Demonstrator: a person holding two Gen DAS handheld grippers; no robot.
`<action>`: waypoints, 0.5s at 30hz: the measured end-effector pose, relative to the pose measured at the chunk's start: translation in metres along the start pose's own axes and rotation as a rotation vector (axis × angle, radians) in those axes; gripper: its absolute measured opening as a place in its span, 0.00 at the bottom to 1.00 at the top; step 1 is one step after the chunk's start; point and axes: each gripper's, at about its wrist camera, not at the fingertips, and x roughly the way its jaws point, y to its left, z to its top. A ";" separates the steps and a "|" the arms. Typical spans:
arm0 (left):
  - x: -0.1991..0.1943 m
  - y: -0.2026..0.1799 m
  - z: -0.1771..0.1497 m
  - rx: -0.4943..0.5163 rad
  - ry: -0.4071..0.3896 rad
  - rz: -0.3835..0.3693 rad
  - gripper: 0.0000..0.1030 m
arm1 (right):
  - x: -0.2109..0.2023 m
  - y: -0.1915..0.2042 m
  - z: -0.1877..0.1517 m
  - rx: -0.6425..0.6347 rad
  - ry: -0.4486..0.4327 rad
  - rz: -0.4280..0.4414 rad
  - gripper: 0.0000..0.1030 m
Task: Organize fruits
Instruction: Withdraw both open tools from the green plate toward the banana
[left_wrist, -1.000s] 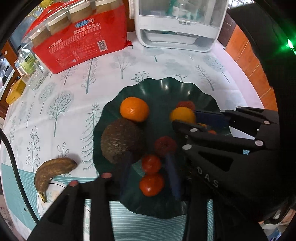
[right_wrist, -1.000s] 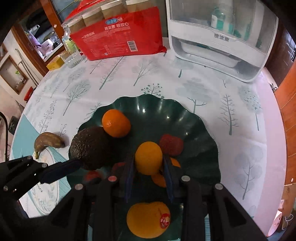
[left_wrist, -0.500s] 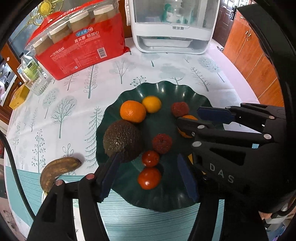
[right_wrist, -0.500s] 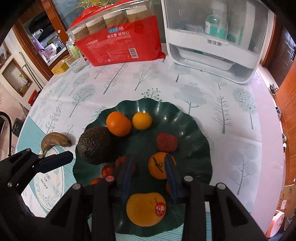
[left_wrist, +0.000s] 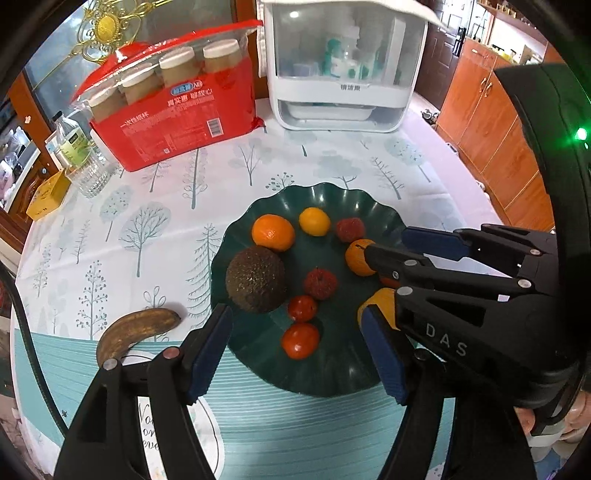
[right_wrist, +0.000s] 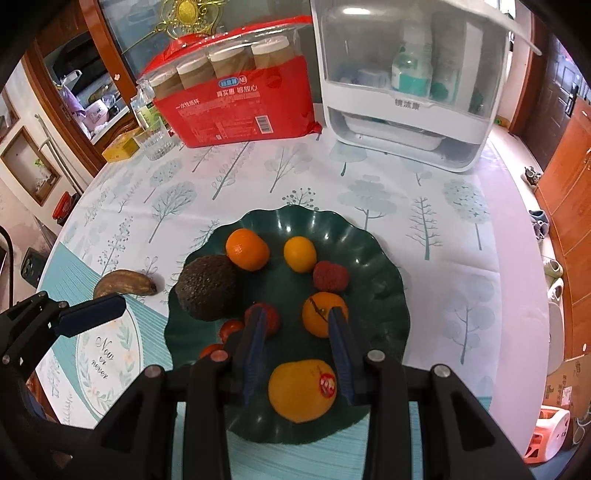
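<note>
My spread, empty left gripper (left_wrist: 295, 354) is nearest the browned curved banana (left_wrist: 136, 330), lying lengthwise left of the scalloped dark-green plate (left_wrist: 325, 195); my right gripper (right_wrist: 295, 332) gapes empty over it.

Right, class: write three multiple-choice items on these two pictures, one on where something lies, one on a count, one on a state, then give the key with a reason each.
1. Where is the banana?
A. on the green plate
B. on the tablecloth beside the plate
C. in the left gripper

2. How many capped cups show in the red pack?
A. two
B. four
C. six

3. What state is the right gripper in?
A. open, holding nothing
B. shut on an orange
C. shut on the avocado

Key: 1 B, the banana lies off the green plate. 2 B, four lids show in a row. 3 A, its fingers stand apart above the plate with nothing clamped.
</note>
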 end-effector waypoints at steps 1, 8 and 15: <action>-0.004 0.001 -0.001 0.000 -0.006 -0.002 0.69 | -0.004 0.001 -0.001 0.006 -0.004 0.000 0.34; -0.042 0.013 -0.013 0.028 -0.064 -0.003 0.69 | -0.035 0.011 -0.012 0.058 -0.045 -0.030 0.34; -0.085 0.036 -0.024 0.061 -0.130 0.006 0.69 | -0.074 0.027 -0.021 0.119 -0.094 -0.056 0.35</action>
